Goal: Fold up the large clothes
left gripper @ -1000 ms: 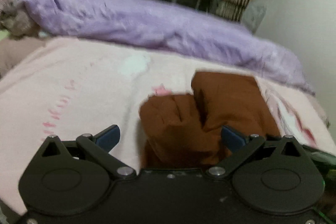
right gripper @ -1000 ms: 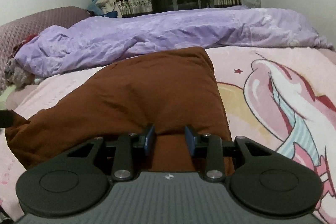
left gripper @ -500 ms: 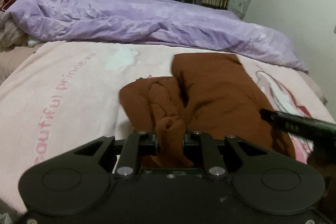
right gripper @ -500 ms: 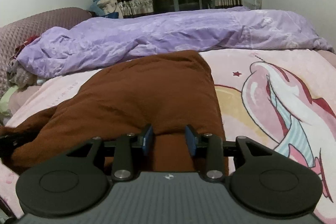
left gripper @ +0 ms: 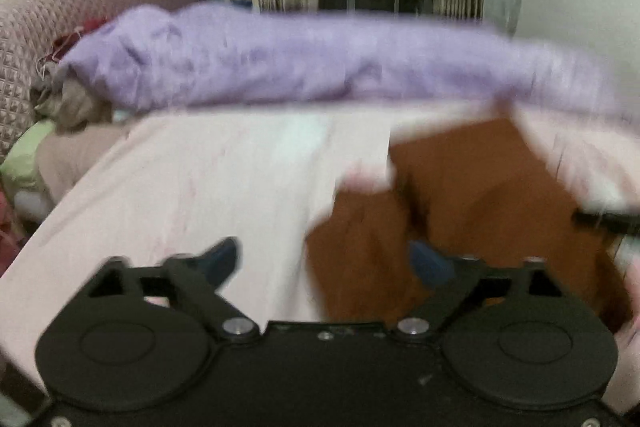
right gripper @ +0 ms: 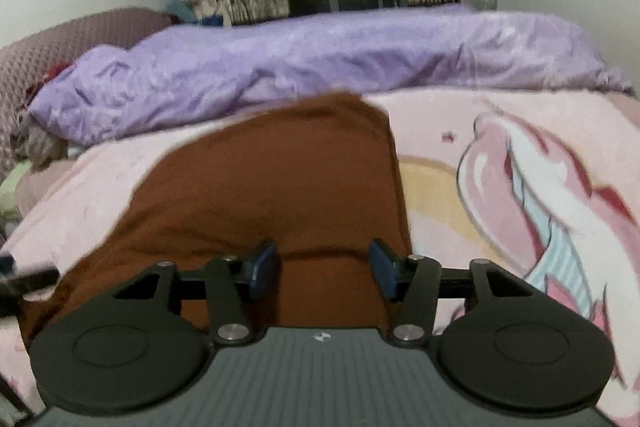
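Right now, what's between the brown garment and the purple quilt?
In the right wrist view, only a bare strip of pink blanket separates the brown garment from the purple quilt.

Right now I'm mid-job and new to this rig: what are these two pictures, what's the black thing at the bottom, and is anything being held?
Each picture comes from a camera on a hand-held gripper that a person carries, looking forward along its two blue-tipped fingers. The black shape below is the tool itself. In the left view, the left hand-held gripper is wide open and holds nothing; that picture is blurred. In the right view, the right hand-held gripper is also open, its fingers astride the near edge of the brown garment. The garment lies on a pink cartoon blanket, with a purple duvet behind.
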Tool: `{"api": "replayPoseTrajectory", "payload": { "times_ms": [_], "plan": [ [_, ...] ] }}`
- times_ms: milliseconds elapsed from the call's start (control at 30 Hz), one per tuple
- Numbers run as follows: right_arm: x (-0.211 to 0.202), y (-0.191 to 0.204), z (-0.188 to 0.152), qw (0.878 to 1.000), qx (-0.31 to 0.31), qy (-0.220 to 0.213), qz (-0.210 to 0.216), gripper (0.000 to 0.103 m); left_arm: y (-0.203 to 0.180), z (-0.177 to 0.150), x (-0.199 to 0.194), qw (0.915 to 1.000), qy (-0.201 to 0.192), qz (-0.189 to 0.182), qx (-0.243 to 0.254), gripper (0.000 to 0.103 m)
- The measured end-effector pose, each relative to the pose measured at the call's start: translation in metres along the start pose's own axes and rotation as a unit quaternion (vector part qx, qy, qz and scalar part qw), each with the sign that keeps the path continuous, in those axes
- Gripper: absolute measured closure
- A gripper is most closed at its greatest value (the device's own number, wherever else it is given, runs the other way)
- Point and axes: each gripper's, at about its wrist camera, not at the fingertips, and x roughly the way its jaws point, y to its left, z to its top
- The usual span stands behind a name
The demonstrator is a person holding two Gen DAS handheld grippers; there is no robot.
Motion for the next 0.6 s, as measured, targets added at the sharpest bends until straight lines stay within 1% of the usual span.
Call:
{"api": "replayPoseTrajectory", "payload": {
  "times_ms": [33, 67, 100, 133, 200, 233, 267, 300, 367, 400, 433, 467, 500, 567, 600],
  "plan": [
    [-0.002, 0.001, 0.007, 1.000, 0.006, -0.028, -0.006, 0.041, -0.002, 0.013, -0.001, 0.9993, -0.027, -0.013, -0.024, 0.000],
    [-0.001, 0.002, 0.015, 0.999, 0.008, -0.052, -0.013, 0.040, -0.004, 0.022, 0.002, 0.9979, -0.044, -0.022, -0.041, 0.000],
    [0.003, 0.003, 0.023, 0.998, 0.003, -0.065, -0.019, 0.040, -0.010, 0.033, 0.010, 0.9967, -0.055, -0.030, -0.052, 0.000],
    [0.012, 0.006, 0.032, 0.997, -0.011, -0.073, -0.026, 0.041, -0.018, 0.042, 0.018, 0.9962, -0.060, -0.035, -0.052, 0.000],
    [0.032, 0.012, 0.044, 0.995, -0.038, -0.083, -0.041, 0.041, -0.035, 0.054, 0.044, 0.9963, -0.072, -0.031, -0.035, 0.000],
    [0.045, 0.015, 0.049, 0.994, -0.048, -0.088, -0.048, 0.041, -0.045, 0.056, 0.061, 0.9967, -0.076, -0.024, -0.018, 0.000],
    [0.058, 0.017, 0.053, 0.993, -0.052, -0.089, -0.052, 0.041, -0.054, 0.055, 0.080, 0.9974, -0.069, -0.021, 0.003, 0.000],
    [0.072, 0.017, 0.054, 0.994, -0.052, -0.083, -0.048, 0.041, -0.059, 0.050, 0.090, 0.9977, -0.062, -0.019, 0.021, 0.000],
    [0.106, 0.014, 0.047, 0.997, -0.039, -0.060, -0.025, 0.041, -0.068, 0.032, 0.128, 0.9979, -0.038, 0.000, 0.053, 0.000],
    [0.126, 0.015, 0.036, 0.999, -0.037, -0.029, -0.021, 0.041, -0.070, 0.015, 0.151, 0.9976, -0.030, 0.005, 0.062, 0.000],
    [0.152, 0.013, 0.022, 0.999, -0.034, 0.020, -0.018, 0.039, -0.069, -0.004, 0.168, 0.9982, -0.019, -0.001, 0.058, 0.000],
    [0.172, 0.012, 0.010, 0.997, -0.035, 0.057, -0.026, 0.039, -0.066, -0.008, 0.184, 0.9991, 0.017, -0.002, 0.037, 0.000],
    [0.176, 0.013, 0.011, 0.997, -0.035, 0.063, -0.031, 0.039, -0.058, -0.001, 0.188, 0.9992, 0.034, -0.015, 0.012, 0.000],
    [0.164, 0.014, 0.018, 0.998, -0.029, 0.042, -0.027, 0.038, -0.053, 0.004, 0.184, 0.9996, 0.019, -0.023, 0.001, 0.000],
    [0.166, 0.015, 0.016, 0.998, -0.031, 0.047, -0.029, 0.038, -0.054, 0.002, 0.187, 0.9994, 0.024, -0.023, 0.003, 0.000]
  ]
}}
